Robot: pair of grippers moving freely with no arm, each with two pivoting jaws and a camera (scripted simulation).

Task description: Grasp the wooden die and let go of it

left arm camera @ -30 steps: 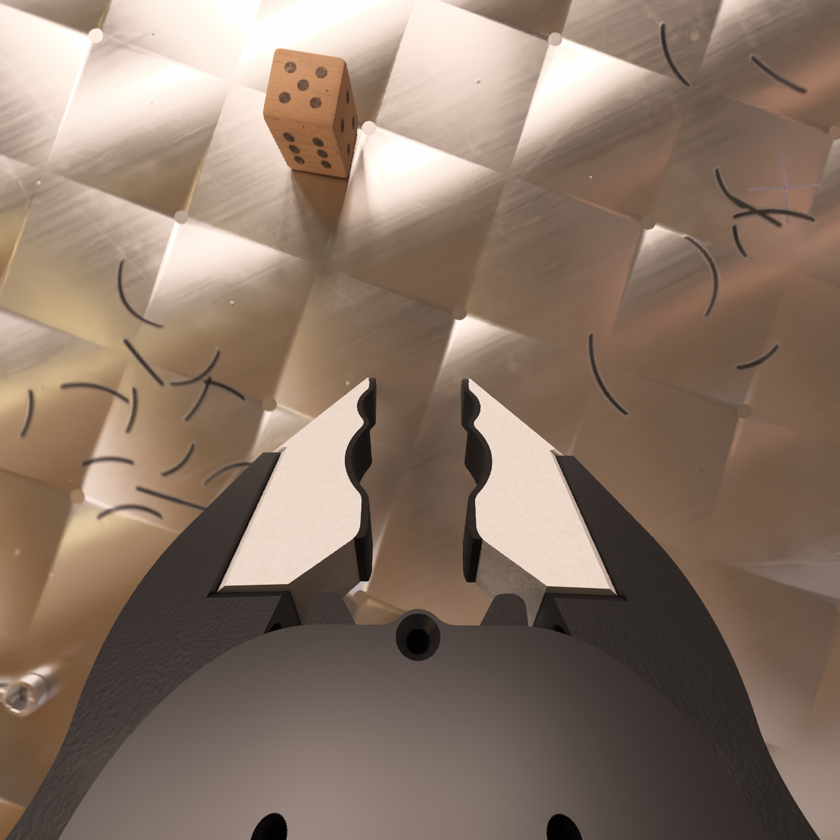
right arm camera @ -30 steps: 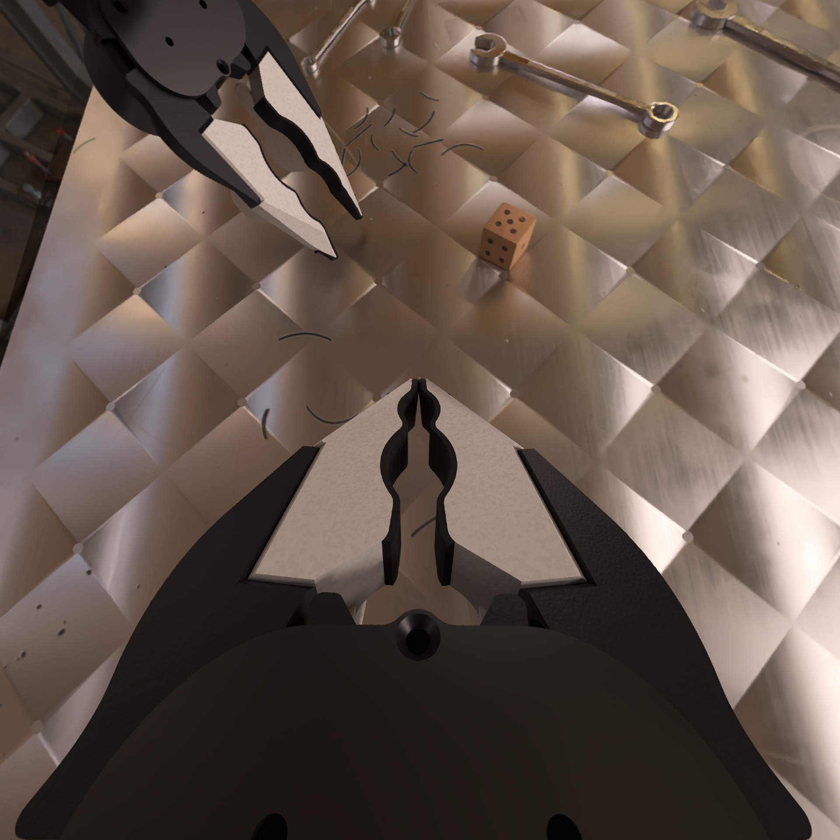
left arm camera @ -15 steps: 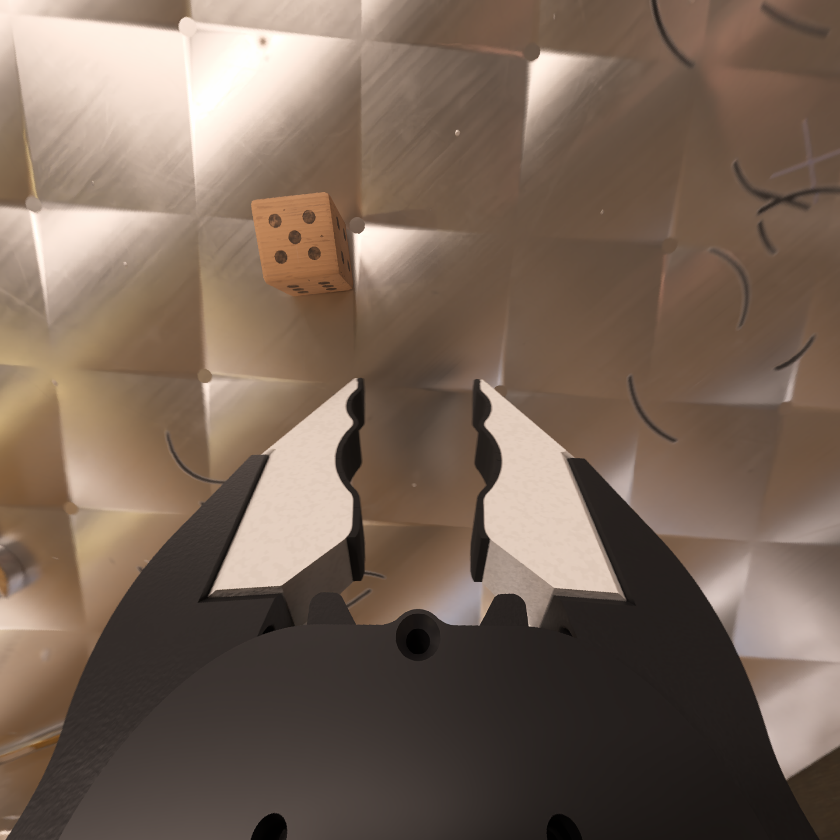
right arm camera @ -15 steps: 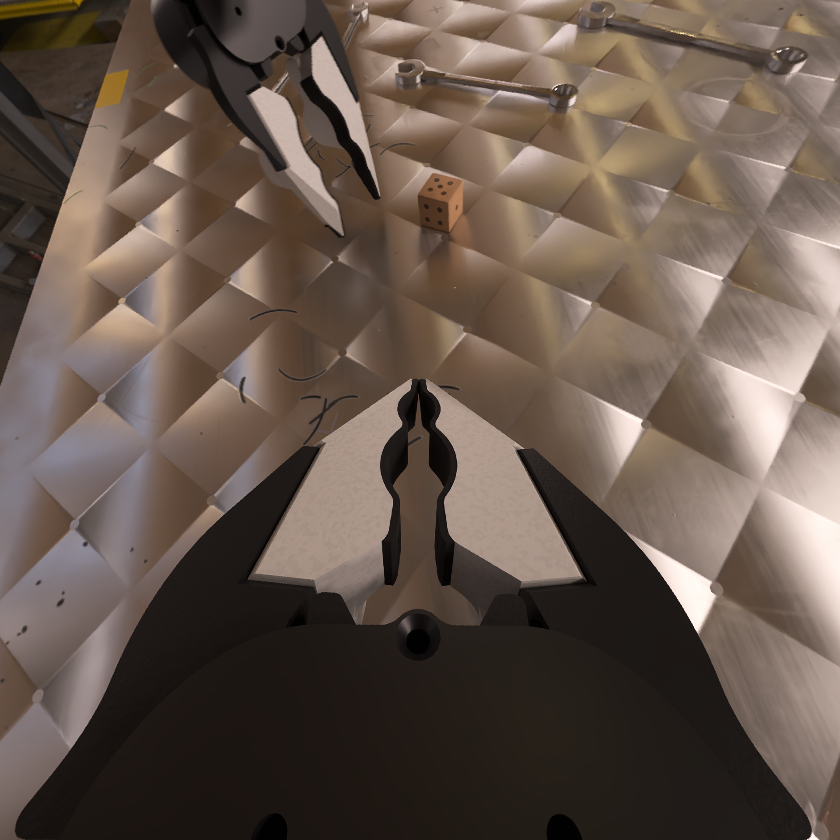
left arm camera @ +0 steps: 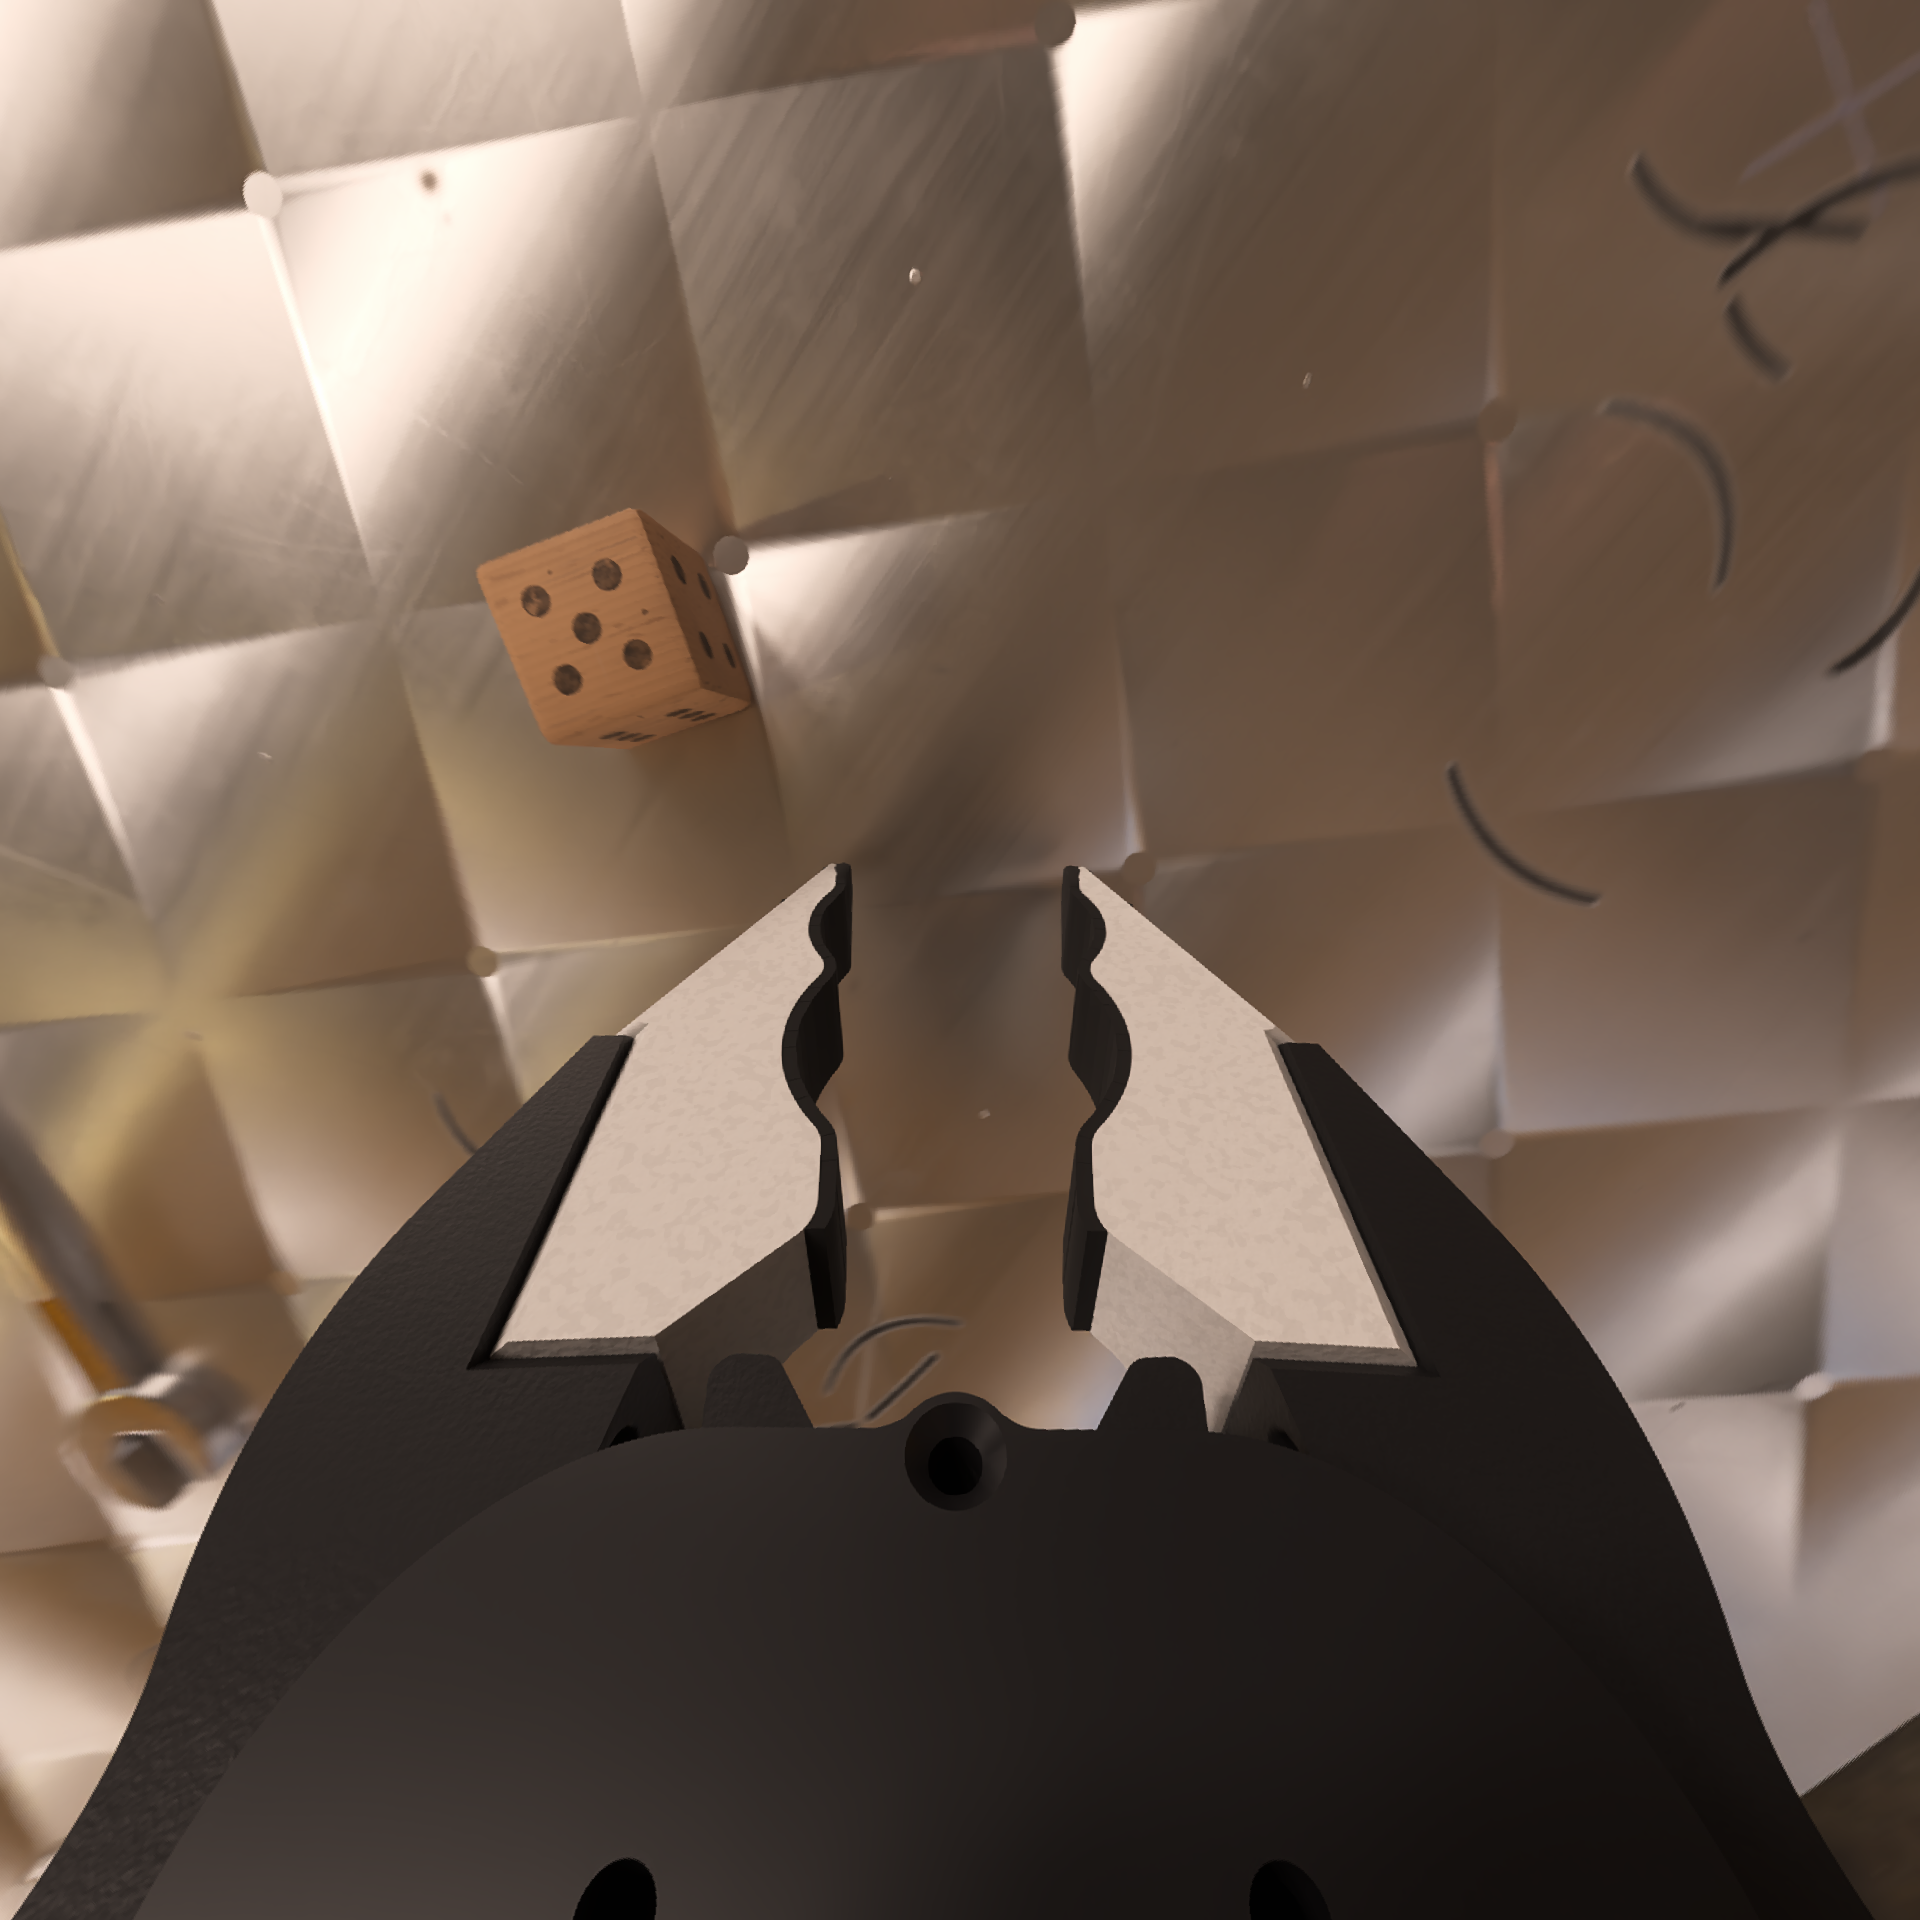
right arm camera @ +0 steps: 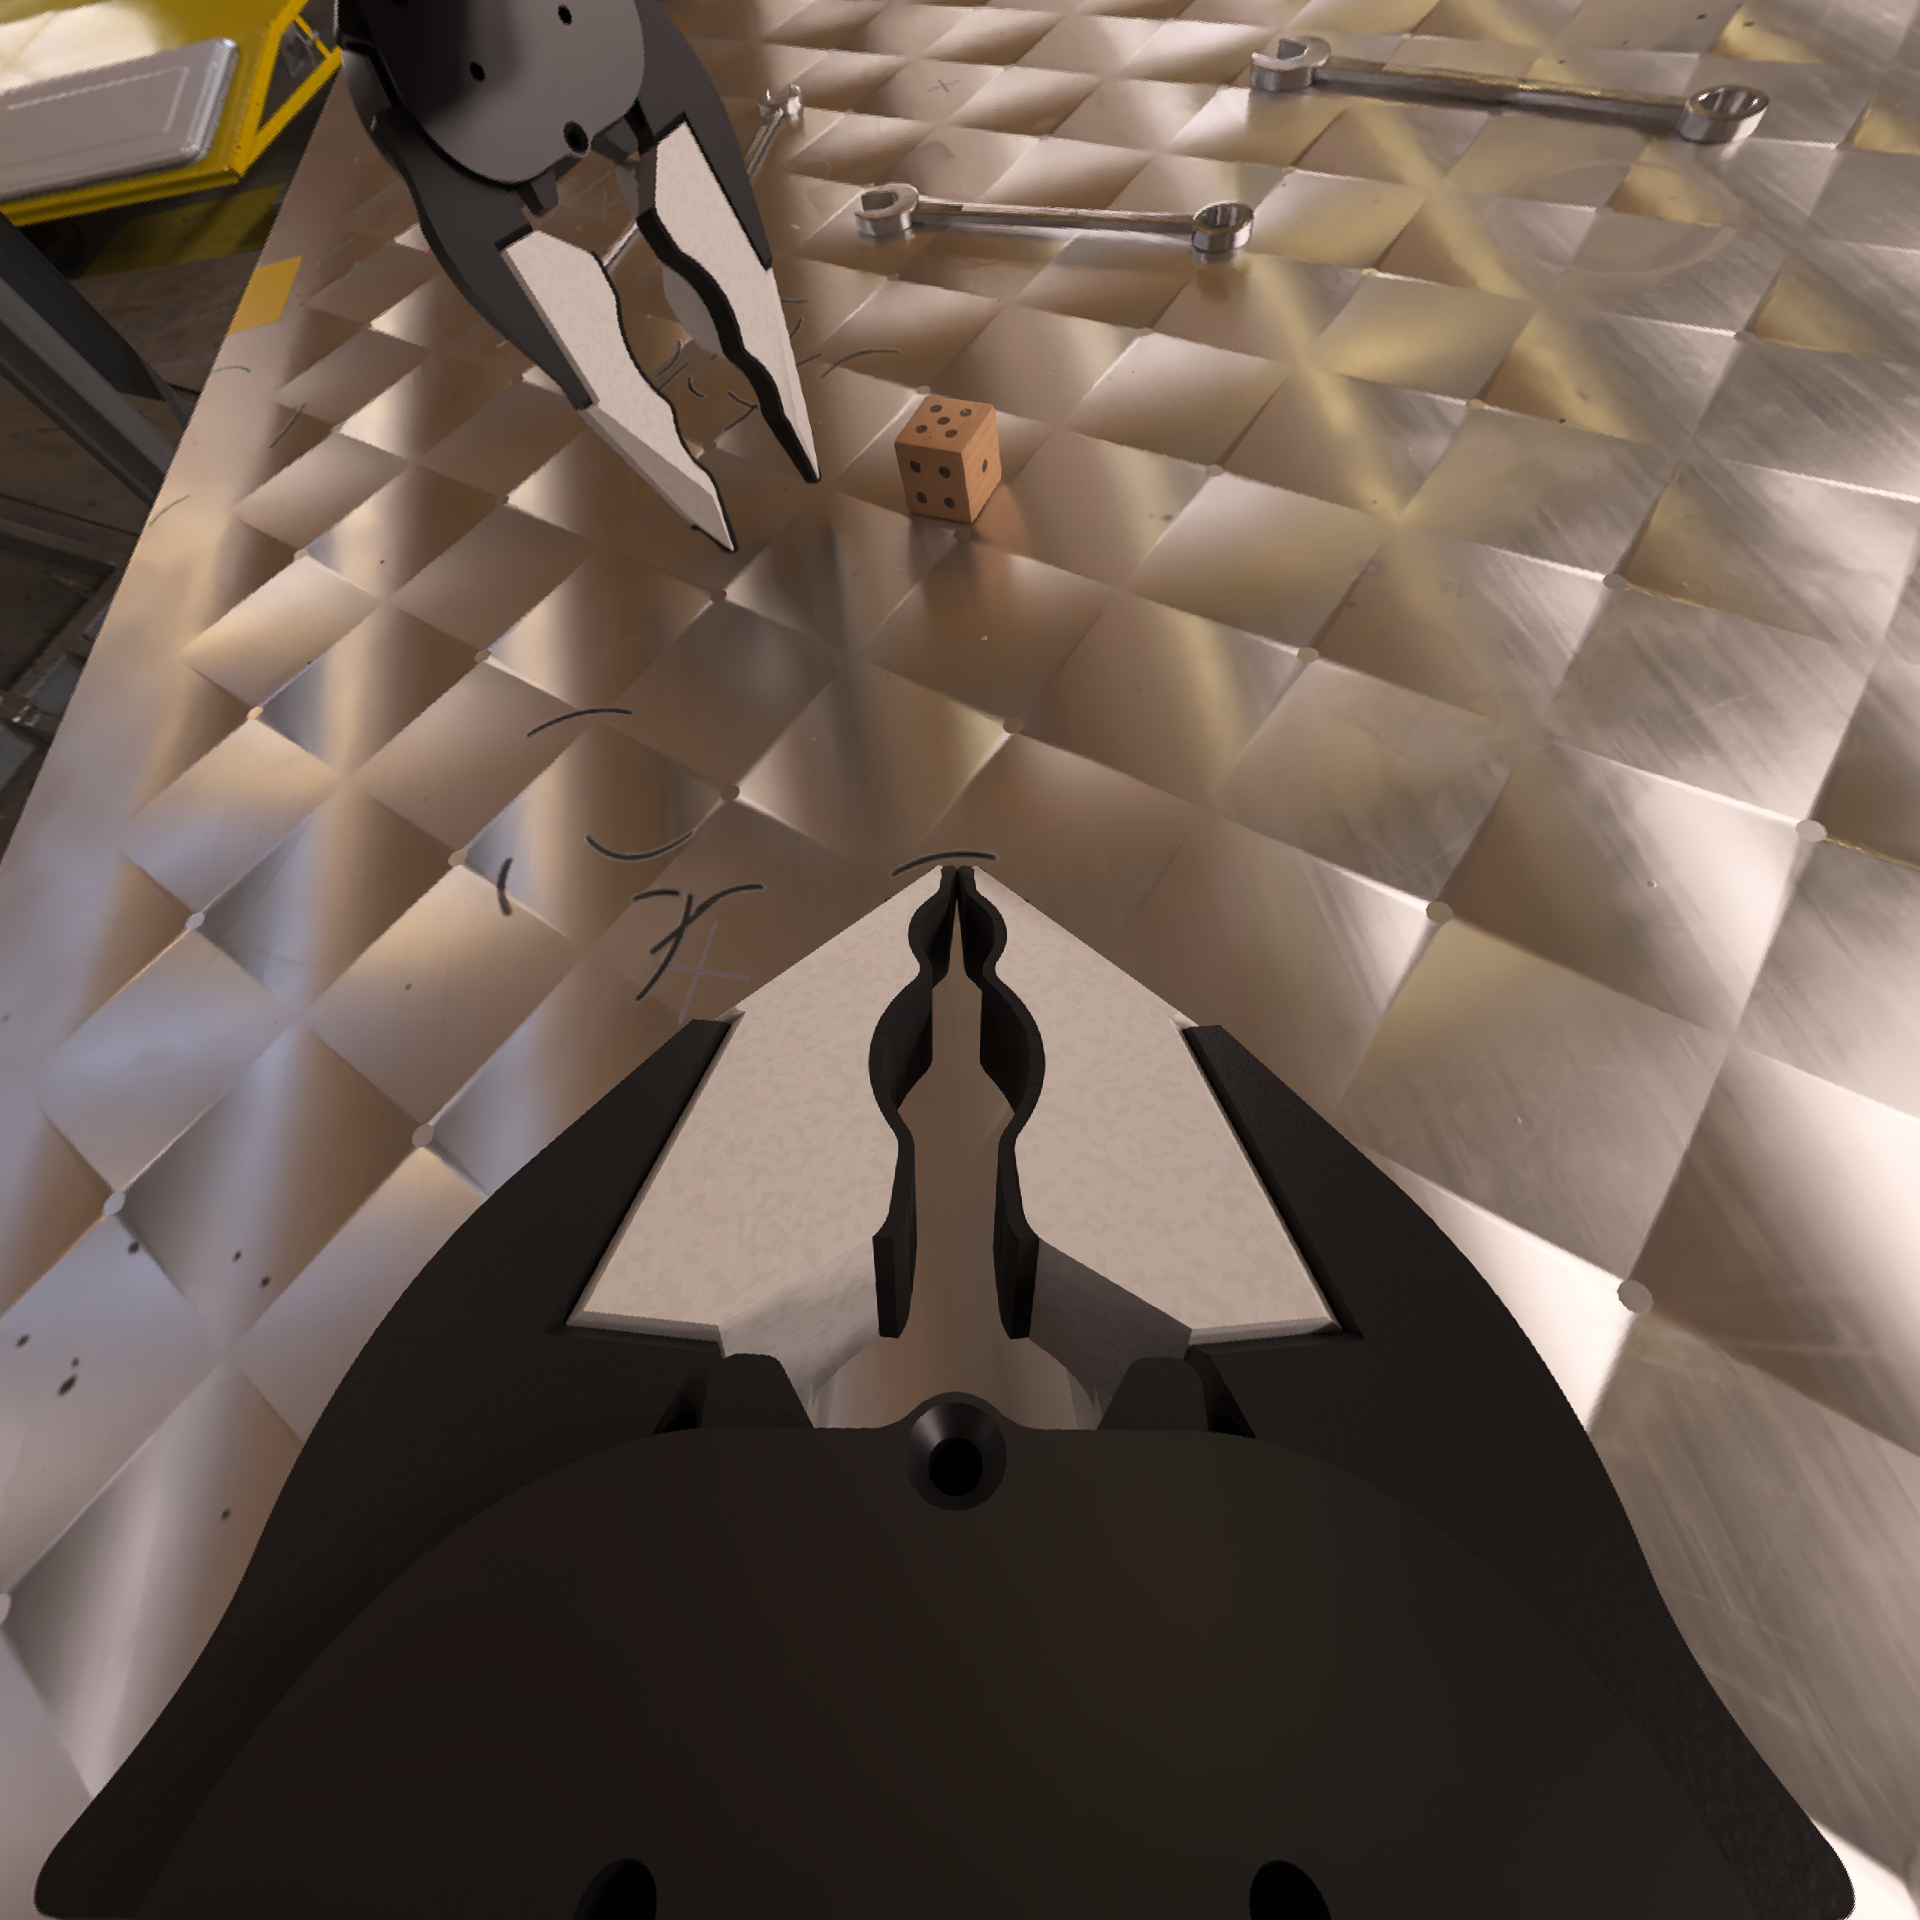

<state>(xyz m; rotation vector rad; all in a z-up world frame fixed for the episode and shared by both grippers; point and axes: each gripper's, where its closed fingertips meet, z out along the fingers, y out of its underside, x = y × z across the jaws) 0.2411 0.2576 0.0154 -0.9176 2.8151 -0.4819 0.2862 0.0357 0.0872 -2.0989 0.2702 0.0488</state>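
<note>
In the left wrist view, a wrench (left arm camera: 135, 1382) lies blurred at the lower left edge on the quilted metal surface (left arm camera: 1299, 644). The wooden die (left arm camera: 613, 629) sits left of centre in the frame, resting on the surface with its five-pip face toward the camera, up and to the left of the left gripper (left arm camera: 956, 883). That gripper's jaws are released, with a clear gap between them and nothing in it. The die is off the line between the fingers, so a straight advance from here would likely miss it or clip it with the left finger and knock it aside; the smooth metal would probably let a light cube slide or tumble. The die also looks turned at an angle to the jaws, so closing on its corners instead of flat faces could squirt it out.

In the right wrist view, the left gripper (right arm camera: 764, 504) hangs in the upper left, tips angled down just beside the die (right arm camera: 948, 457), which stands near the top centre. Dark curved scratch marks (right arm camera: 634, 842) run across the surface (right arm camera: 1558, 935) left of centre. The right gripper (right arm camera: 956, 873) fills the lower middle, jaws clenched on nothing, well apart from the die. Two wrenches (right arm camera: 1049, 216) lie at the upper right, clear of the approach.
</note>
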